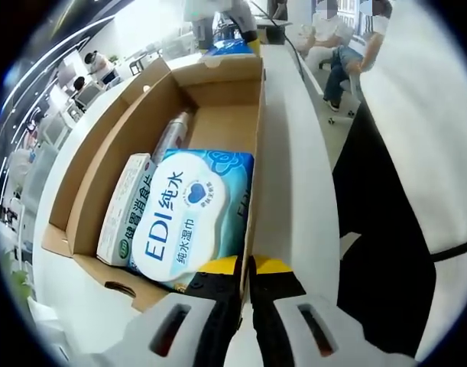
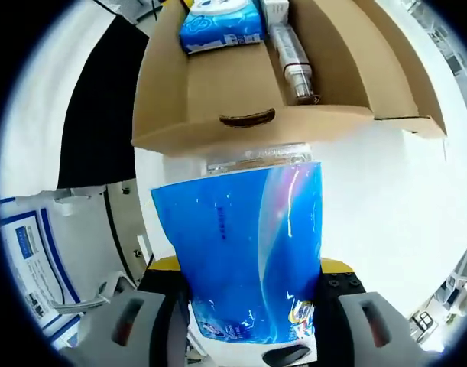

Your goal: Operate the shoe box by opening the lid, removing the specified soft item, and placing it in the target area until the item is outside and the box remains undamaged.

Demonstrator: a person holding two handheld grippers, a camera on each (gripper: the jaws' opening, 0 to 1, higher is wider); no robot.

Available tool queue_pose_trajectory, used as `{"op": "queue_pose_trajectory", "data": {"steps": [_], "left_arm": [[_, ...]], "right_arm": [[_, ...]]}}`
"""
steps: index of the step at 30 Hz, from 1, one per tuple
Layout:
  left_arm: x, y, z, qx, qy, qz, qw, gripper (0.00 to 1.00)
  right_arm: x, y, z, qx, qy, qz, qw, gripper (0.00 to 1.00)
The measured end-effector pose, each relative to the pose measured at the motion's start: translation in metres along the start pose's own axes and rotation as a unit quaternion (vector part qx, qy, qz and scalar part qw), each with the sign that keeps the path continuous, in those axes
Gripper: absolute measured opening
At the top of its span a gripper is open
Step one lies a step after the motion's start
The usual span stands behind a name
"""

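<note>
So the soft item, a glossy blue plastic pack of tissues (image 2: 248,252), is already out of the box. In the right gripper view it sits clamped between the right gripper (image 2: 252,321)'s jaws, which are spread about as wide as the pack and pressing its sides. Its long axis runs straight out along the jaws toward the box, and its far end sits just short of the box's end wall, the one with the handle slot.

The brown cardboard shoe box (image 2: 218,99) stands open on the white tabletop (image 2: 386,199), flaps folded out, no tears that I can spot. Inside there's a blue-and-white wet wipes pack with "EDI" on it (image 1: 189,218), a slim white and green carton (image 1: 124,210) next to it, and a clear bottle lying on its side (image 1: 172,136).

The left gripper (image 1: 247,294) has its jaws pinched together on the box's near side wall, looks like it's steadying it.

My guess: only the drop-off is left. The right gripper has it, so it just needs to swing away from the box onto bare table and let go.
</note>
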State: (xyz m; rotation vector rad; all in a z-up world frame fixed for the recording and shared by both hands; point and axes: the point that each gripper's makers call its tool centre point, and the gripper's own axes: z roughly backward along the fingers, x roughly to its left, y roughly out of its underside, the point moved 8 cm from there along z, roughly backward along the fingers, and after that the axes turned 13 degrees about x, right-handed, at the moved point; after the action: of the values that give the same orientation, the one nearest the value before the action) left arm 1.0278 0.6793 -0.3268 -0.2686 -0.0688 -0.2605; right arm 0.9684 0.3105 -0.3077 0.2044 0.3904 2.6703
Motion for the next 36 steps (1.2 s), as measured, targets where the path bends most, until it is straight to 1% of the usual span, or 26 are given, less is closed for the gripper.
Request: {"op": "queue_pose_trajectory", "data": {"steps": [7,13,17,19,21,22,25,31,36], "left_arm": [[0.0,-0.001,0.001,0.009,0.004,-0.005,0.9999,0.04],[0.0,-0.002,0.002,0.012,0.002,-0.003,0.9999,0.04],[-0.001,-0.002,0.001,0.013,0.0,-0.002,0.9999,0.04],[-0.001,-0.002,0.001,0.013,0.001,-0.002,0.9999,0.04],[-0.001,-0.002,0.001,0.013,0.0,-0.001,0.9999,0.04],[-0.001,-0.002,0.002,0.013,0.0,-0.001,0.9999,0.04],[-0.001,-0.002,0.002,0.014,-0.002,-0.001,0.9999,0.04],[-0.001,-0.002,0.002,0.014,-0.003,0.002,0.9999,0.04],[-0.001,-0.002,0.001,0.015,-0.002,0.002,0.9999,0.04]], "right_arm": [[-0.008,-0.006,-0.005,-0.01,-0.002,0.002,0.9999,0.64],[-0.006,-0.012,-0.013,-0.008,-0.002,0.02,0.9998,0.64],[-0.006,-0.019,-0.018,-0.013,-0.006,0.019,0.9997,0.64],[-0.006,-0.02,-0.015,-0.016,-0.007,0.019,0.9997,0.64],[-0.009,-0.022,-0.017,-0.015,-0.004,0.021,0.9997,0.64],[-0.011,-0.023,-0.017,-0.008,-0.001,0.023,0.9997,0.64],[-0.009,-0.024,-0.015,-0.007,-0.006,0.02,0.9997,0.64],[-0.009,-0.021,-0.021,-0.005,-0.008,0.018,0.9998,0.64],[-0.007,-0.023,-0.027,-0.006,-0.014,0.016,0.9998,0.64]]}}
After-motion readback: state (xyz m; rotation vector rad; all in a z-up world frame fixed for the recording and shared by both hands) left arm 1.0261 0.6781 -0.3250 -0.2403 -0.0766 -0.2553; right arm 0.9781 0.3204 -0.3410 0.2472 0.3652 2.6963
